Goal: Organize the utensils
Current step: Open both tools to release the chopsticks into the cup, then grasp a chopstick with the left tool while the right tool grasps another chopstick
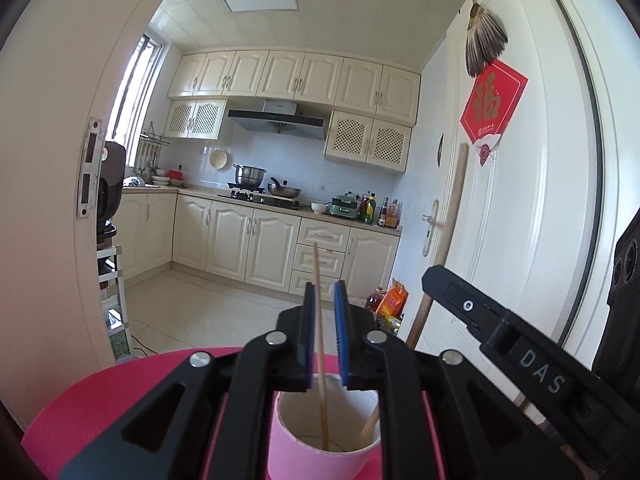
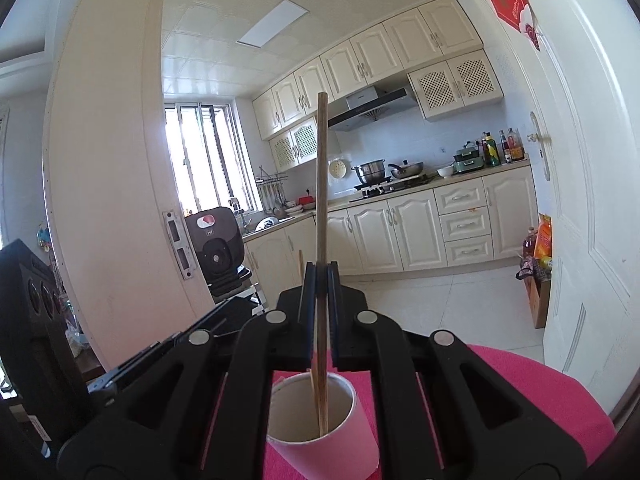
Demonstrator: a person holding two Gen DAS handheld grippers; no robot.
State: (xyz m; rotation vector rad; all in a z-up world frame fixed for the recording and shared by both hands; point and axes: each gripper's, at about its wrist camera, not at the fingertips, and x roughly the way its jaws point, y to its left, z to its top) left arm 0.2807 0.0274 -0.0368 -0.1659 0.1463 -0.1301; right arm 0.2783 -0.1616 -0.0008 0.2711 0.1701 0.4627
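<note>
Two chopsticks (image 2: 321,240) stand upright (tips in cup (image 2: 320,436)).

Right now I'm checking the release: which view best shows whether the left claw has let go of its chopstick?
The left wrist view: the left claw stands open, and the light chopstick runs free between its pads into the pink cup. The right wrist view shows only that chopstick's tip behind its own shut claw.

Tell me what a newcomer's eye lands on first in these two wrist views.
The pink cup on the pink tabletop, dead centre under both grippers. The left gripper stands open around a chopstick resting in the cup; the right gripper is clamped on a darker chopstick whose tip is inside it.
</note>
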